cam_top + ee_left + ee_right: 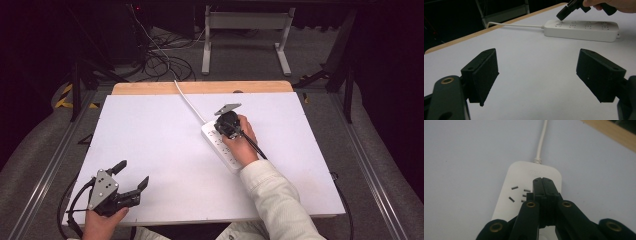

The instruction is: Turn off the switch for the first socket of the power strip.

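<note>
Currently you have one white power strip (222,145) on the white table (150,145), right of centre, its one white cord (187,100) running off the far edge. A faint mark near the cord end is too blurred to read. Four socket groups show along its top. Your right gripper (543,185), jaws pressed together, hovers over the cord-end socket. Your left gripper (131,176), jaws spread wide and holding nothing, sits near the front left corner.

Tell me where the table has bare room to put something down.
The white table is bare from the left gripper up to the cord. Bare too right of the power strip. Crowded where the right gripper meets the strip.
</note>
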